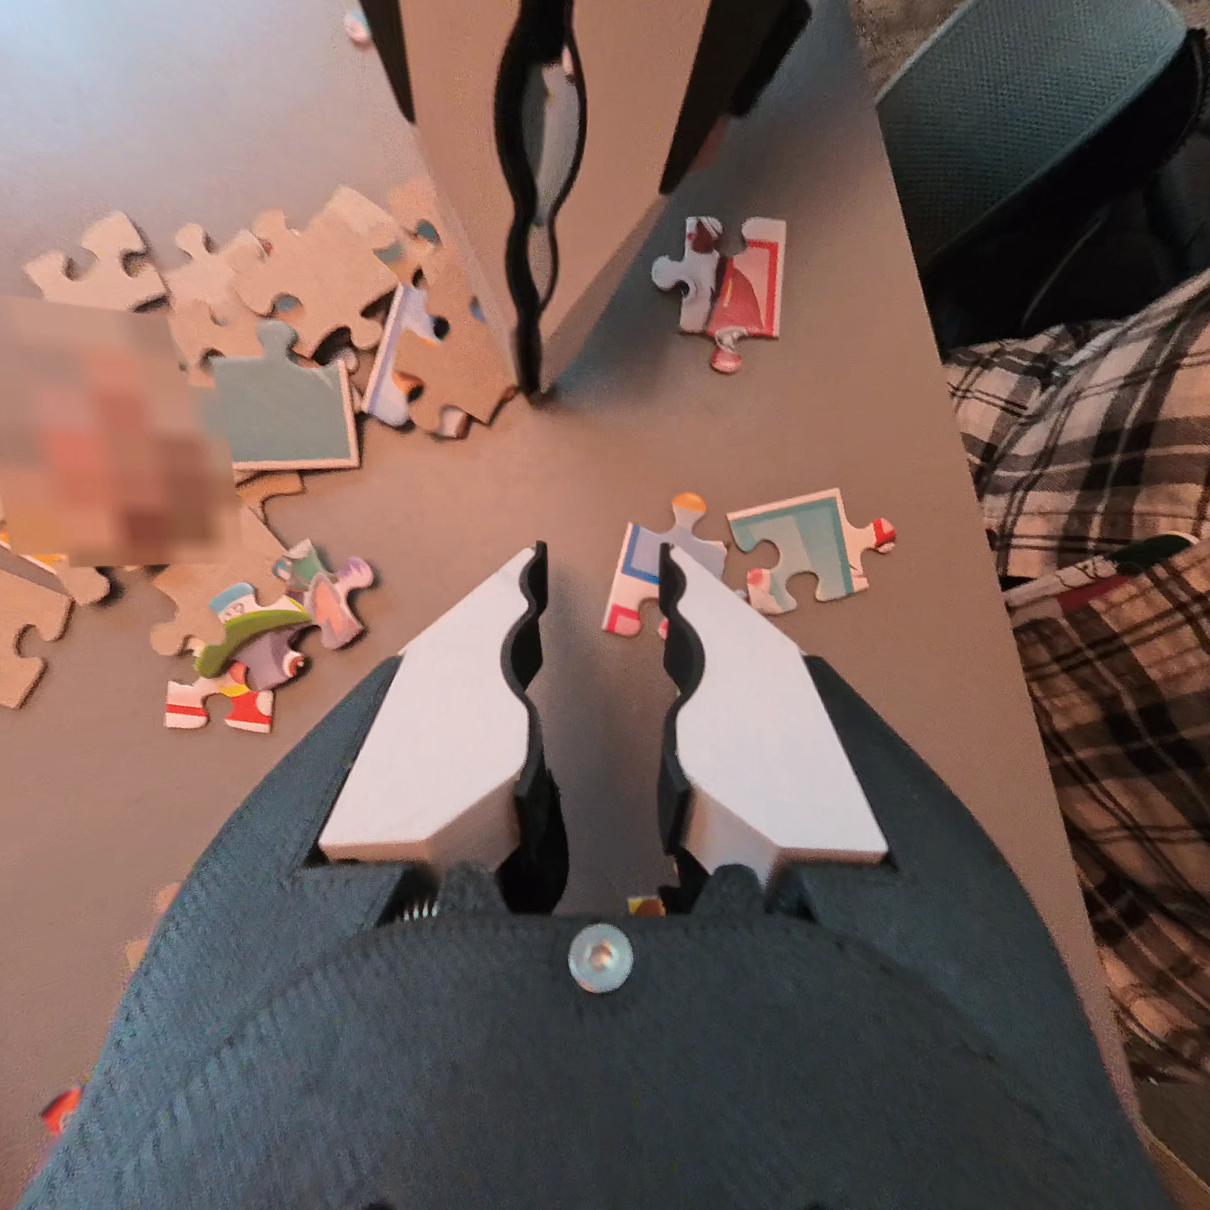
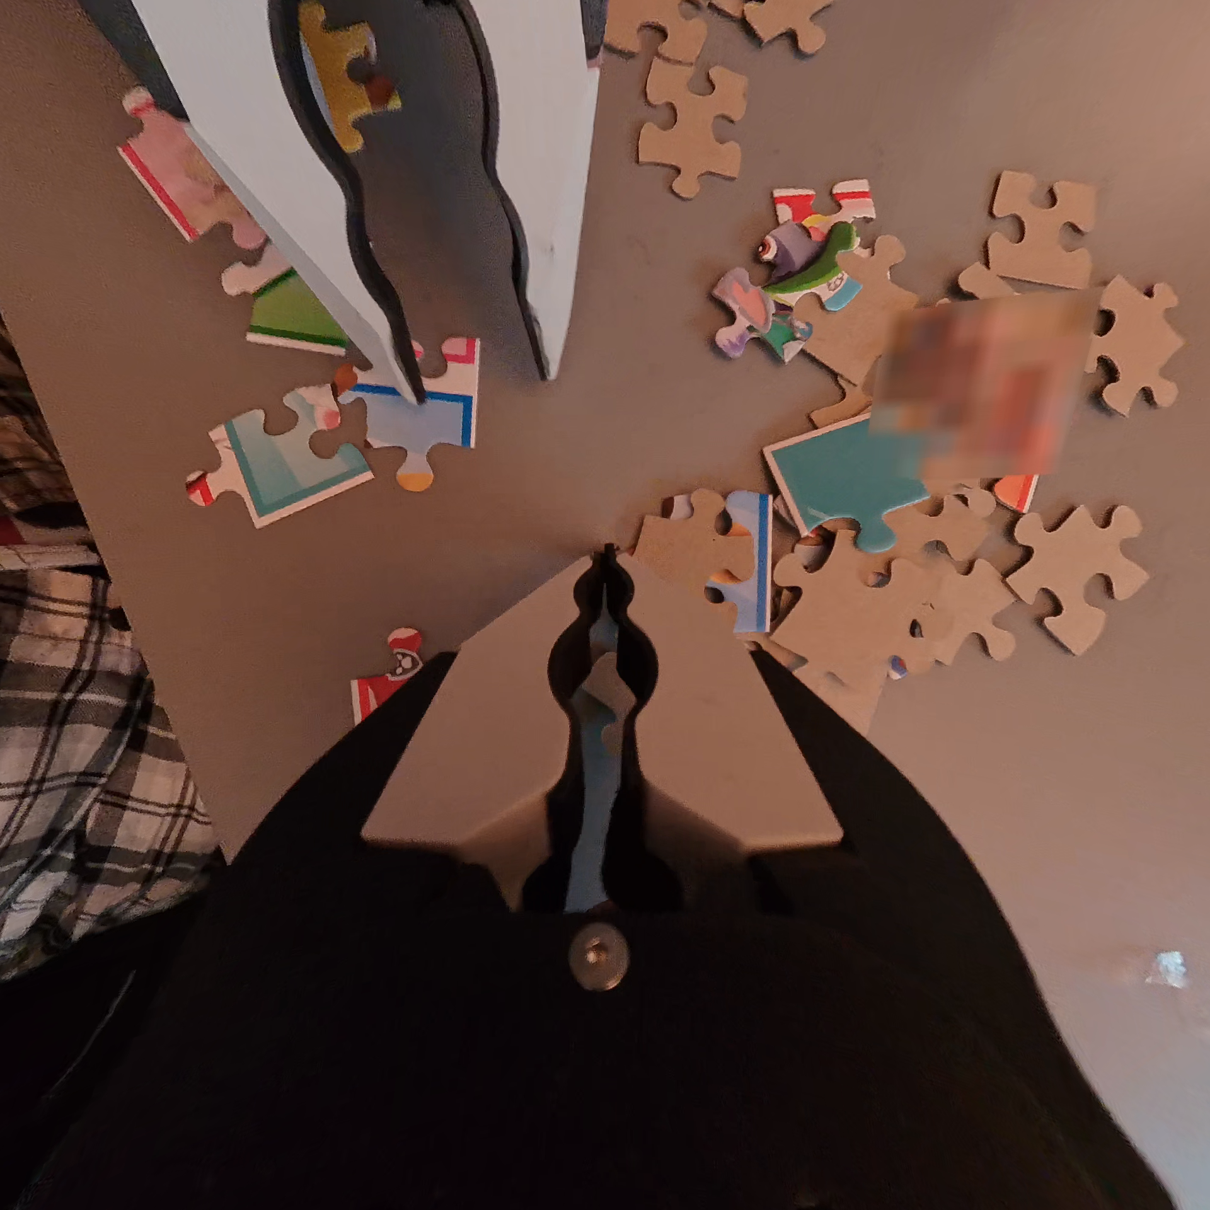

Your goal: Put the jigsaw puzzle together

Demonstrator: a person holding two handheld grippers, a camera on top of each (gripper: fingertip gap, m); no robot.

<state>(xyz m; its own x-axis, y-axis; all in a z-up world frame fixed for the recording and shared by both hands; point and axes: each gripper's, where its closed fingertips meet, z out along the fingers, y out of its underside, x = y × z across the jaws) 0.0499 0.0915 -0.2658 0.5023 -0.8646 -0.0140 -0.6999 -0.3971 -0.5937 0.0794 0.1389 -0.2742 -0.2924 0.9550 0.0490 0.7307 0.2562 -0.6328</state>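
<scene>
The smooth, matt grey-brown worktop carries flat cardboard jigsaw pieces: raw, fibrous brown backs, and printed faces with a slight sheen on the teal corner piece. The left hand-held gripper has a dark, ridged plastic body (layer lines visible), smooth pale finger blocks, wavy black pads and a shiny metal screw. Checked woven cloth lies alongside.

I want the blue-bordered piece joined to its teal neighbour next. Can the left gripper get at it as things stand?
Probably yes. The left gripper is open and empty, one fingertip already over the blue-bordered jigsaw piece lying face up on bare grey table. The teal-striped piece lies beside it, not overlapping.
</scene>
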